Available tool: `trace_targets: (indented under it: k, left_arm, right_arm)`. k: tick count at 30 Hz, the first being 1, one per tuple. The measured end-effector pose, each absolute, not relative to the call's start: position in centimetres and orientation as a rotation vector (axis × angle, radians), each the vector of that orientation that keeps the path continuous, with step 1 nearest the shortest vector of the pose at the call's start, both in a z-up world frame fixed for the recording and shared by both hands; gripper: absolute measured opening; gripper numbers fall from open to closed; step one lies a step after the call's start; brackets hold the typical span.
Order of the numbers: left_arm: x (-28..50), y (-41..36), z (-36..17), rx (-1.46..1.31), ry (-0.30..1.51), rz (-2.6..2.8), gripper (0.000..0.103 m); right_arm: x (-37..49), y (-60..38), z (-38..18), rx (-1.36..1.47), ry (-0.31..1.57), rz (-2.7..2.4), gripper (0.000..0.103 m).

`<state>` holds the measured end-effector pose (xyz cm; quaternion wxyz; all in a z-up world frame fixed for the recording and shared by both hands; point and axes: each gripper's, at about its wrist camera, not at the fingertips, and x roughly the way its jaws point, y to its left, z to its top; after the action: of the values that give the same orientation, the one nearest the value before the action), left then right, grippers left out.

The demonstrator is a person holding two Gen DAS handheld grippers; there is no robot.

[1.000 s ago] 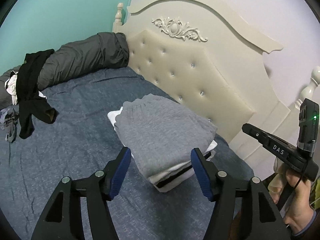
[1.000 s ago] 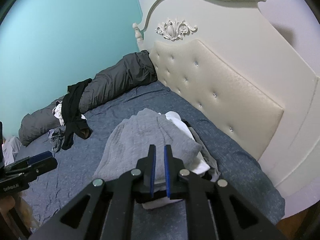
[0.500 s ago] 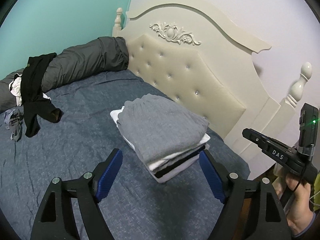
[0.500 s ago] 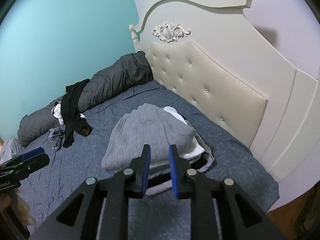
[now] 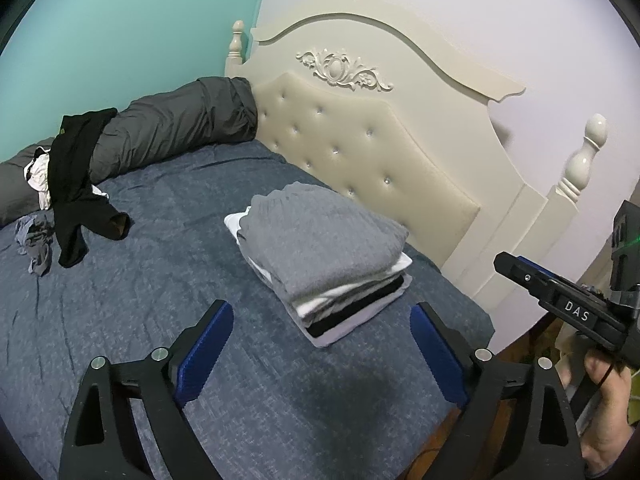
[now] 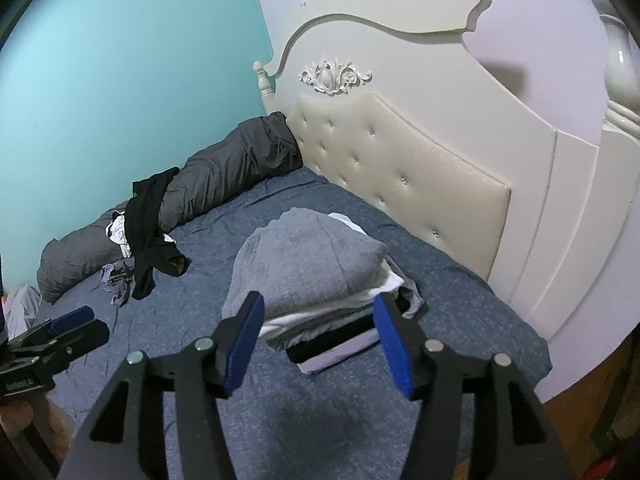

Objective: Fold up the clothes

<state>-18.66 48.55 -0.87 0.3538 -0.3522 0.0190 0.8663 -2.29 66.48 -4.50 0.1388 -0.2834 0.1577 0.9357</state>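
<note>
a: report tool state, left unit first.

b: i read the left gripper (image 5: pixel 322 344) with jaws wide and opening, blue pads clear of everything; only the blue bedspread (image 5: pixel 140 300) lies between them. the right gripper (image 6: pixel 318 340) is part open and also opening, nothing clamped. its pads frame the near edge of the stack without touching it.

a: any legible marking?

b: one label. the right unit's body, seen from the left wrist view, reads "das" in white capitals. a green light shows on the module above it. the left unit's body has small print in the right wrist view, too blurred to read.

a: locate the task item.

b: the folded stack (image 5: pixel 324 256), grey knit on top with white and black layers under it, rests on the bedspread near the tufted headboard (image 5: pixel 372 152). unfolded black clothing (image 5: pixel 76 184) lies well apart, draped over the grey bolster (image 5: pixel 168 128).
</note>
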Motion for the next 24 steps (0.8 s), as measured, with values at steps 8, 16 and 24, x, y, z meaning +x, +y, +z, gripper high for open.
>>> trace_targets:
  k: [8,16,24]
  left_arm:
    - [-17.0,47.3,-0.9,-0.895,0.048,2.238,0.098]
    - [-15.6,45.6,-0.6,-0.870,0.033,2.258,0.103]
    - [-13.8,44.9,-0.3,-0.855,0.043,2.250,0.103]
  right_arm:
    - [0.0,63.9,-3.7,-0.779,0.388,2.697,0.074]
    - [2.1,62.9,-4.4,-0.797,0.398,2.641,0.086]
    - [4.3,61.7,-4.9,-0.783,0.412,2.627,0.098]
